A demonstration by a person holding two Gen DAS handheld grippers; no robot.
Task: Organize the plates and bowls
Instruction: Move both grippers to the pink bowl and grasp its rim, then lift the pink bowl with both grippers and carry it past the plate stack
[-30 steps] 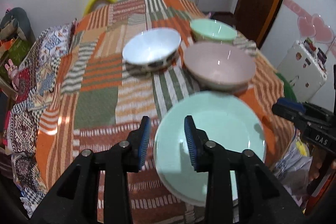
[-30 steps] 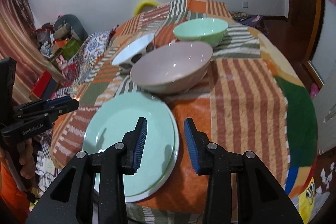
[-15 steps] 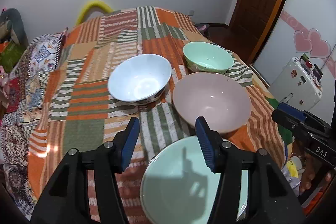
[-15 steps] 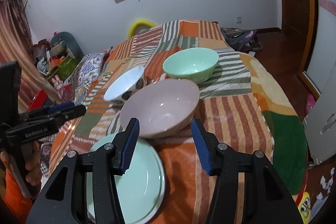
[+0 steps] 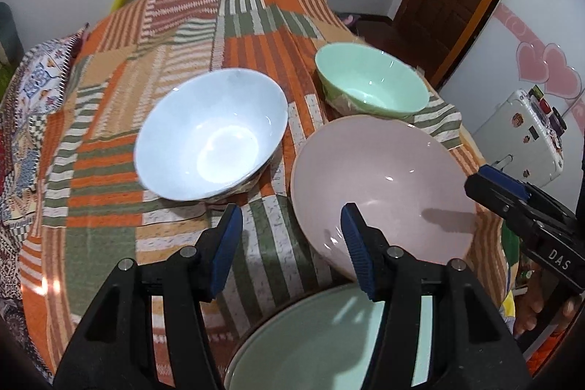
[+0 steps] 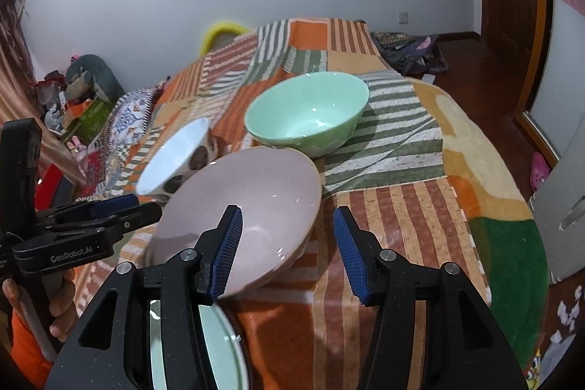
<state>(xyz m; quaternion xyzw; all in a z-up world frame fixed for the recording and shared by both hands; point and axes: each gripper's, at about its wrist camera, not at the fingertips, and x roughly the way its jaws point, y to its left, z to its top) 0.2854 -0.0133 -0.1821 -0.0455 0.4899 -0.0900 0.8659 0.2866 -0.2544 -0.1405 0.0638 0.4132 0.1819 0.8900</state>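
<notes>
Both tongs gape empty, the right tongs (image 6: 287,240) straddling the near rim of the pink bowl (image 6: 256,203), left tongs (image 5: 290,243) just beside it.

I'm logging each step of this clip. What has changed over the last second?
Both grippers opened wider and pulled up and back from the green plate, which they had hovered over; neither holds anything. The left gripper now points between the white bowl and the pink bowl, and the right gripper faces the pink bowl's rim. The bowls, including the green bowl, and the plate stayed put.
</notes>
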